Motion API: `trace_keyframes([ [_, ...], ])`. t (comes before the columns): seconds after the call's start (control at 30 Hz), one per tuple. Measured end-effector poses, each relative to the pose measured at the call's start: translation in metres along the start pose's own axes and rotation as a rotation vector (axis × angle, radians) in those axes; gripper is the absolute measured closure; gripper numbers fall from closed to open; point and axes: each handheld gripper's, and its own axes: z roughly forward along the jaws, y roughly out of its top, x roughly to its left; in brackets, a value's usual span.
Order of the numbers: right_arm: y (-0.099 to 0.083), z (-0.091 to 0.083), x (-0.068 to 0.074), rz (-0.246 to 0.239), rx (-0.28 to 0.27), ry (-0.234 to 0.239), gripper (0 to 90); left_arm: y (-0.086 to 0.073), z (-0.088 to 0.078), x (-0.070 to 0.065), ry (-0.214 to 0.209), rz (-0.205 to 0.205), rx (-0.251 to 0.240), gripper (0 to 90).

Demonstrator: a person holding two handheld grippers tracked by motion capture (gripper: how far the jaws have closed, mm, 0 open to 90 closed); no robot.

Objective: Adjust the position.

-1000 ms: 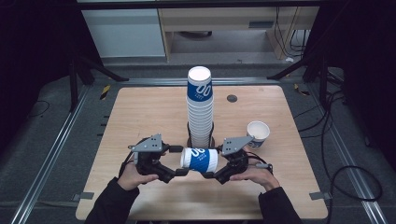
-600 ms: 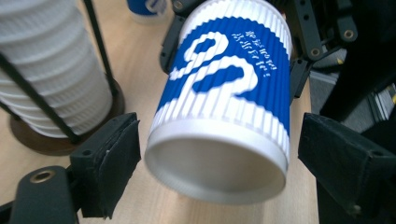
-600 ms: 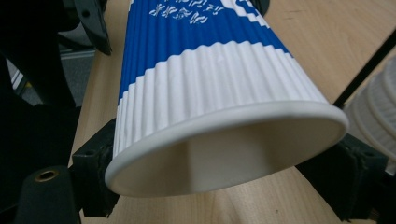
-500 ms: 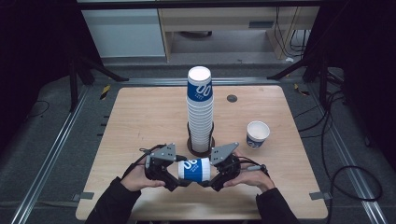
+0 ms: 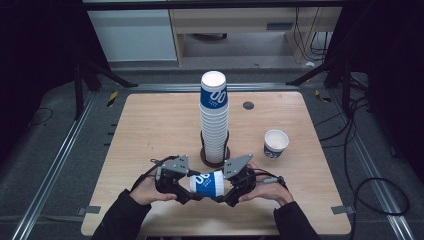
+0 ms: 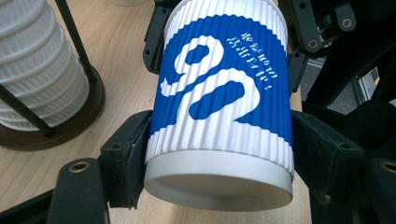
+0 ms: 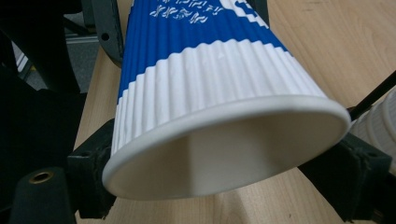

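Lying sideways at lower centre, ribbed blue-and-white paper cup [image 5: 206, 183], left claw [image 5: 187, 186] having just been closing, gripping its base, right claw [image 5: 226, 189] gripping its rim, over pale wooden desk [image 5: 150, 130].

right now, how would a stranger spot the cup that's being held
On the wooden table, look in front of the tall cup stack, at the near edge. The blue and white ribbed cup lies sideways between two grippers, unlike the upright cup at right.

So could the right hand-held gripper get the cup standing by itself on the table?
Probably not yet. The right hand-held gripper is shut on the sideways cup, which the left hand-held gripper also clamps. The lone cup stands nearby with bare table between.
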Motion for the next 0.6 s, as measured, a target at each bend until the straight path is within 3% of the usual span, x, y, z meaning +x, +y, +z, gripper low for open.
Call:
trace_keyframes([
  [0.13, 0.001, -0.003, -0.001, -0.004, -0.032, -0.020, 11.2, 0.000, -0.005, 0.001, 0.014, -0.001, -0.022, 25.8],
  [0.33, 0.001, -0.019, -0.006, 0.041, -0.110, -0.045, 7.5, -0.004, -0.023, 0.009, 0.067, -0.025, -0.071, 25.8],
  [0.6, 0.000, -0.042, -0.015, 0.133, -0.250, -0.088, 7.1, -0.013, -0.039, 0.020, 0.136, -0.073, -0.198, 25.7],
])
